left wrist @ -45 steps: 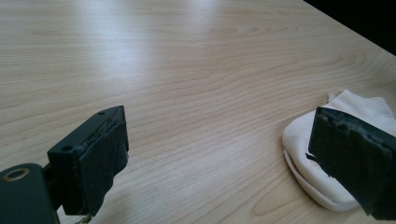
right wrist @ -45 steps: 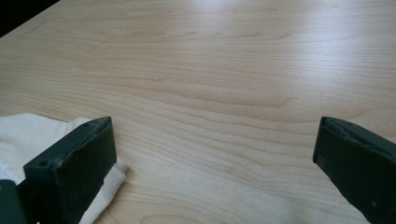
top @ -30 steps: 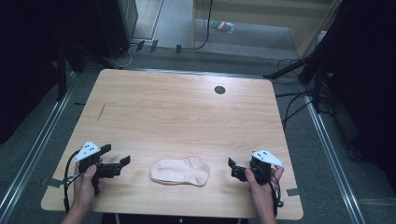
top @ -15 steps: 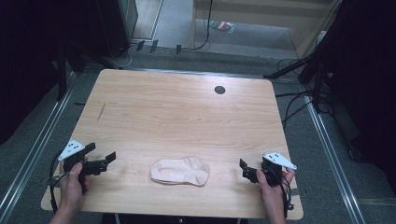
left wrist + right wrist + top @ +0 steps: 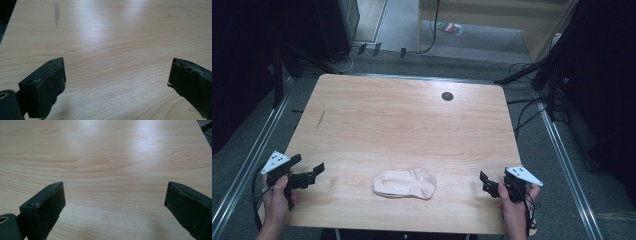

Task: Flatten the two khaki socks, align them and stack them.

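From above, a pale sock (image 5: pixel 405 183) lay flat near the table's (image 5: pixel 412 120) front edge, between the left gripper (image 5: pixel 307 175) and right gripper (image 5: pixel 486 182), touching neither. It looked light and limp, best pinched at an end. Each gripper view showed jaws spread wide over bare wood, holding nothing.

Both forearms cut off at bottom edge of high view. Left gripper (image 5: pixel 117 82) view: both jaws clipped by bottom edge, right one also by right edge. Right gripper (image 5: pixel 115 205) view: same clipping. Small coloured item (image 5: pixel 451 27) on floor, top centre of high view, too small to ID (packet?). Upper corners too dark to read.
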A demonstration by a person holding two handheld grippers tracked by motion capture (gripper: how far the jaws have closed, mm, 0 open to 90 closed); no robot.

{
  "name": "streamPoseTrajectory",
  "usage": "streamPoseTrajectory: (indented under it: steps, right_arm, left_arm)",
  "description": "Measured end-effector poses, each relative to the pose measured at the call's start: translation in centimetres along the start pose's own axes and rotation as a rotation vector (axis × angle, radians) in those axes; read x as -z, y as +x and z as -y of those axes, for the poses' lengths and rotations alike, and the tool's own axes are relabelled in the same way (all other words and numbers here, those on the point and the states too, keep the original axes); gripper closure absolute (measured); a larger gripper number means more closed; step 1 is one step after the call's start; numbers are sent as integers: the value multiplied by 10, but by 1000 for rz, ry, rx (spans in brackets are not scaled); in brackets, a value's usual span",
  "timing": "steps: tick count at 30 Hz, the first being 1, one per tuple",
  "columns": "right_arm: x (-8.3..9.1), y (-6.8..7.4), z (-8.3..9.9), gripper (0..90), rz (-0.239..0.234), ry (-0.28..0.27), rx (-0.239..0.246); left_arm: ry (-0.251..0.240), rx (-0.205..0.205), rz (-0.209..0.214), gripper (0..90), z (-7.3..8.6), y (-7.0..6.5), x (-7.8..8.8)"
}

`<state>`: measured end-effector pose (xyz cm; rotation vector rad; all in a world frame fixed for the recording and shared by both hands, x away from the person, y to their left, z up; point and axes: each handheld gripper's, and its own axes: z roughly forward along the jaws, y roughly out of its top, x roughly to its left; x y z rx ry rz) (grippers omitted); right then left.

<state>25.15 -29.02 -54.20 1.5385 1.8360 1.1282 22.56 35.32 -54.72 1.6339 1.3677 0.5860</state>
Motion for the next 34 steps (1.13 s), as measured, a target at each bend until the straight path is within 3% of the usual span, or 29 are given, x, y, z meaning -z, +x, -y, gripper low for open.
streamPoseTrajectory:
  steps: [5, 10, 14, 23, 27, 34]
  right_arm:
    - [6, -9, 4, 31, 26, 6, -12]
    - [14, -20, 10, 33, 52, 9, -19]
    - [21, -29, 15, 34, 64, 8, -24]
    - [30, -42, 20, 54, 90, 1, -75]
    - [29, -41, 20, 65, 97, 9, -70]
    - [30, -40, 20, 103, 116, -6, -72]
  left_arm:
    - [14, -7, -39, 14, 3, 11, 5]
    - [4, 13, -40, 13, 4, 17, 10]
    - [13, -8, -62, 13, 6, 18, 12]
    - [10, 0, -45, 13, 9, 20, 14]
    - [11, -22, -49, 13, 9, 19, 14]
    - [12, -5, -36, 13, 8, 20, 13]
